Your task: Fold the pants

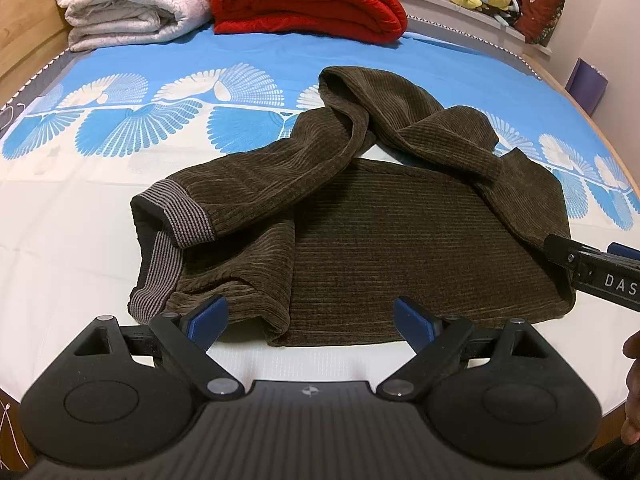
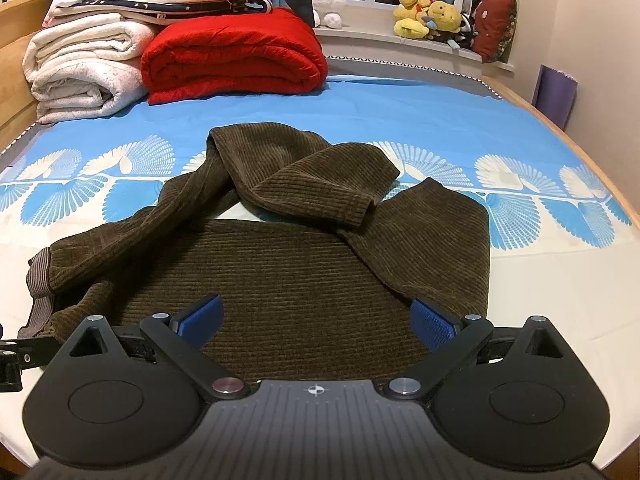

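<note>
While the pants (image 1: 360,216) lie rumpled on the bed (image 1: 80,240), one leg thrown back over the body and the striped cuffs (image 1: 176,216) off to the left, the fold looks barely begun; the step in hand seems to be picking grip points along the near edge. Both claws stand wide and hold nothing; the left claw (image 1: 310,318) hovers at the near hem, the right claw (image 2: 316,316) over the near right part, contact unclear. Next, I judge, each must close on cloth and straighten the legs.
</note>
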